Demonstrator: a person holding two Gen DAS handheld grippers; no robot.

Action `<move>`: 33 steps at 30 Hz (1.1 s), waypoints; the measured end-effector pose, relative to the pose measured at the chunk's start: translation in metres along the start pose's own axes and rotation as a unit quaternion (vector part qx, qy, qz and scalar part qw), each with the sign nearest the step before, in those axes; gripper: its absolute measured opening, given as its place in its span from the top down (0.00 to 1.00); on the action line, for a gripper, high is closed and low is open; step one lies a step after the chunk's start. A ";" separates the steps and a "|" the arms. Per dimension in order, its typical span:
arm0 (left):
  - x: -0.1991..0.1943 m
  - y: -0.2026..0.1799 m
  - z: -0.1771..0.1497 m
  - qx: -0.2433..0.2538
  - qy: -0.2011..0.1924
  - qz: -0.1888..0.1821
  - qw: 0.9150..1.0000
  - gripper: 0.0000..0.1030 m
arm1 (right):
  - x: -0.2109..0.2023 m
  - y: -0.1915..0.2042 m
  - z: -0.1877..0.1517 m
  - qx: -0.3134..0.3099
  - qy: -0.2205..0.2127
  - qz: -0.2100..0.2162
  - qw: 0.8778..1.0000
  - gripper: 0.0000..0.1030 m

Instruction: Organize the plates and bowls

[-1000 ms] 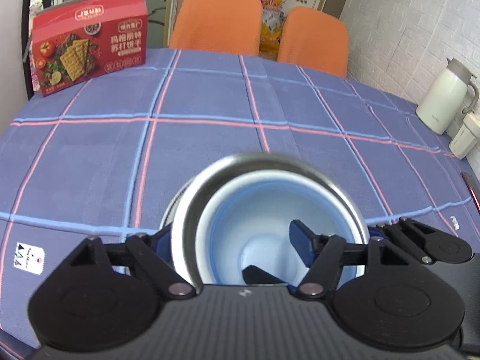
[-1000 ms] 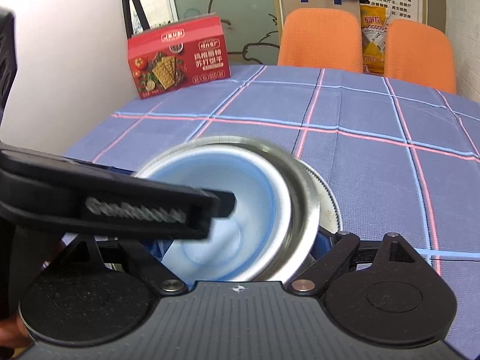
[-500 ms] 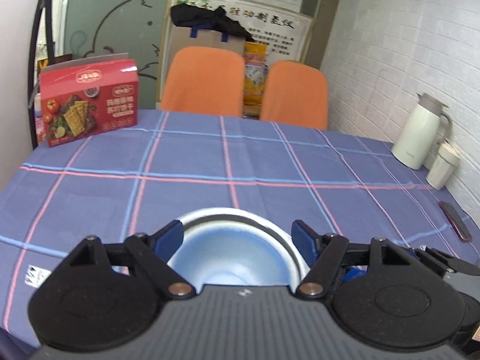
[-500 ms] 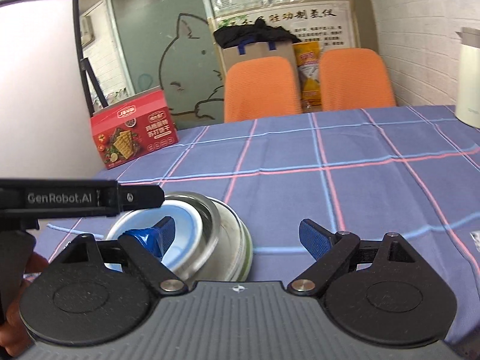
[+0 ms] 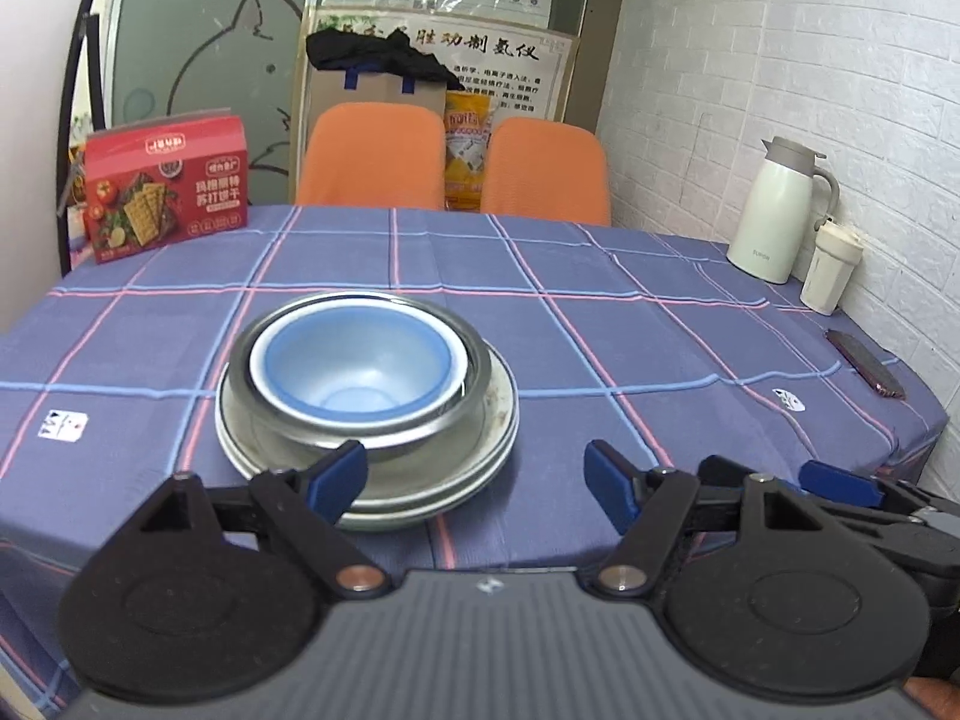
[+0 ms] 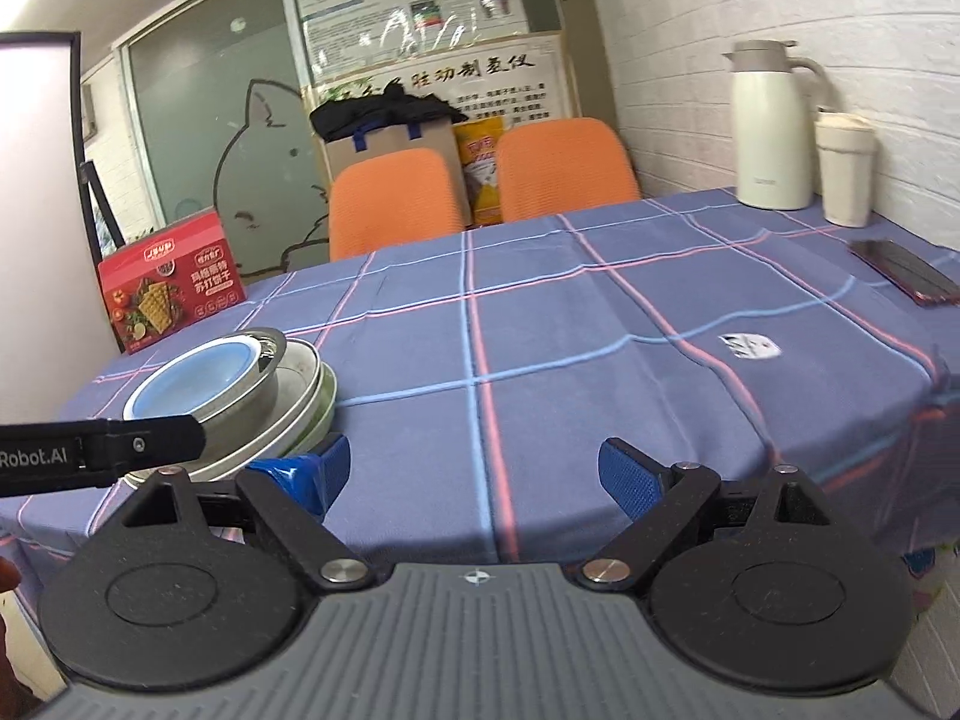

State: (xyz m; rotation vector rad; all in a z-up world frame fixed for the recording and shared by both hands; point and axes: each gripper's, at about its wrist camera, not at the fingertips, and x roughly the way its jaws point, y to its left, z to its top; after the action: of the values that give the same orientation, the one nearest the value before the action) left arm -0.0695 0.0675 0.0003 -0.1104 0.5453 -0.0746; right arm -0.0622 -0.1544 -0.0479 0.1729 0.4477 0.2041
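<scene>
Stacking looks done: blue bowl (image 5: 358, 366) sits nested in steel bowl (image 5: 360, 414) on plates (image 5: 498, 420) near desk (image 5: 660, 324) front-left, your left gripper (image 5: 474, 480) and right gripper (image 6: 474, 474) fingers apart and empty, so just check for strays.

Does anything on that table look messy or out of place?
Mostly tidy. The blue bowl sits inside the steel bowl, on stacked plates. The top plate shows brownish smears along its right rim, like food residue. A phone lies close to the table's right edge. Both grippers, left and right, are open and empty.
</scene>
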 end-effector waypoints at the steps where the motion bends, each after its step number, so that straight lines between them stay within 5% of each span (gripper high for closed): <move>1: -0.005 -0.004 -0.004 0.007 -0.005 0.002 1.000 0.30 | -0.007 -0.002 -0.002 0.004 -0.006 0.000 1.000 0.25; 20: -0.063 -0.020 -0.041 0.030 -0.050 0.030 0.998 0.29 | -0.101 0.010 -0.025 -0.038 -0.107 0.007 0.994 0.25; 33: -0.065 -0.023 -0.044 0.044 -0.049 0.039 0.997 0.29 | -0.088 0.008 -0.033 -0.050 -0.062 -0.009 0.997 0.25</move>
State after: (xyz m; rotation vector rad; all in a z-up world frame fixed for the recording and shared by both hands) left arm -0.1484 0.0475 -0.0010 -0.0065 0.4474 -0.0165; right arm -0.1561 -0.1627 -0.0396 0.0832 0.3138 0.1957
